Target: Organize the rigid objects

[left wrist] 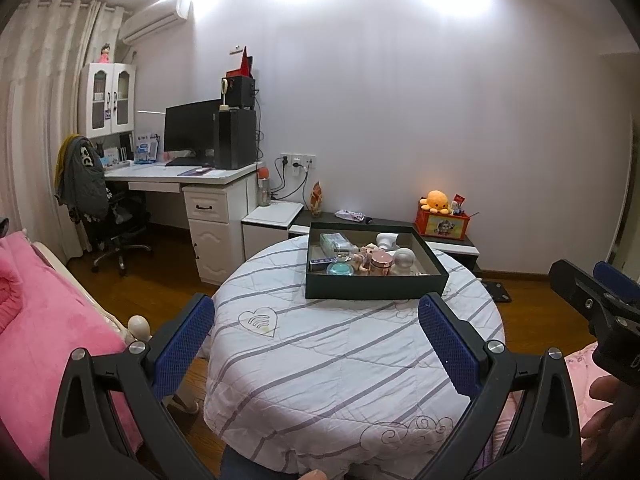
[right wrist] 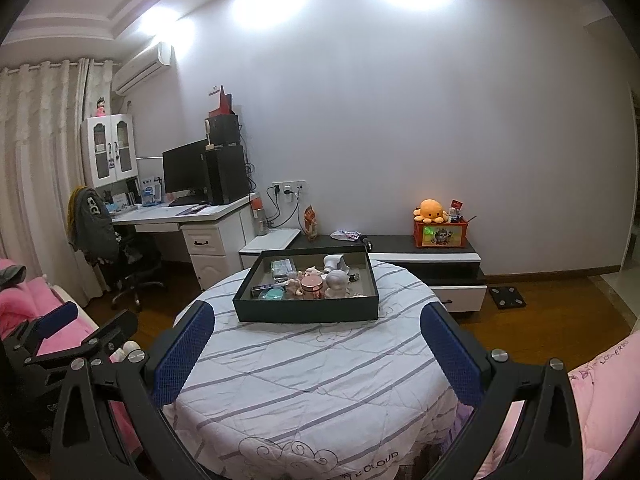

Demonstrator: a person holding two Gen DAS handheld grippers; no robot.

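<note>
Beyond both spread tongs [left wrist: 316, 320], tray [left wrist: 376, 288] of objects

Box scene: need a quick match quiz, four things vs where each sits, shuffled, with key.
Things:
1. dark box
2. plush octopus
3. monitor
4. rose-gold jar

Places:
A. on the white desk
B. inside the box
C. on the round table
D. on the red box on the low cabinet

Pairs: 1-C, 2-D, 3-A, 4-B
</note>
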